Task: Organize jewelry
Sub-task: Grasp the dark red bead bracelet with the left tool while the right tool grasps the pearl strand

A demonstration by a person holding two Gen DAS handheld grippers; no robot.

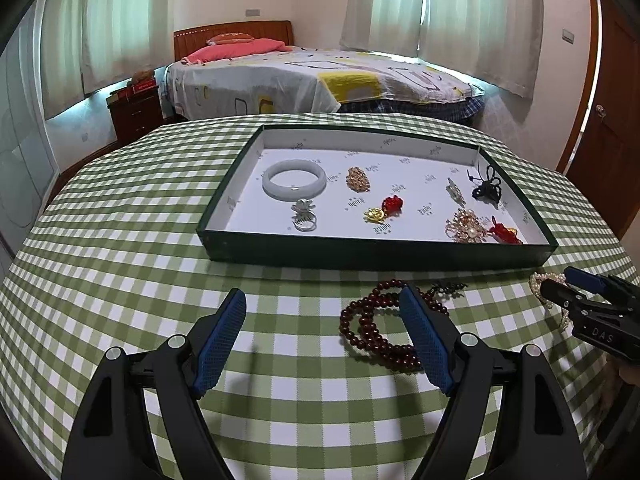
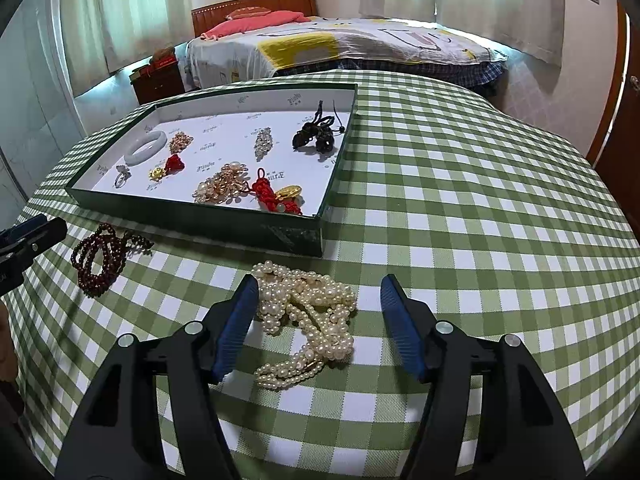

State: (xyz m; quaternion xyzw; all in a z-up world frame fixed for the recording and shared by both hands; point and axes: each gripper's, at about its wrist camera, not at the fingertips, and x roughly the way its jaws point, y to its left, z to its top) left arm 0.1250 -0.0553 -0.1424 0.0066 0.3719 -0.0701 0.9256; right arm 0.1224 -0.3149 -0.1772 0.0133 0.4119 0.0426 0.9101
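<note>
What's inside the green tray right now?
In the green tray: white bangle, silver ring, gold brooches, red knot charms, black cord piece. Its near wall hides the floor strip directly behind it.

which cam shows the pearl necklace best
The right wrist view: the pearl necklace lies in a full heap on the checked cloth between the open fingers of the right gripper. The left wrist view catches only a sliver at its right edge, mostly hidden behind the right gripper.
</note>
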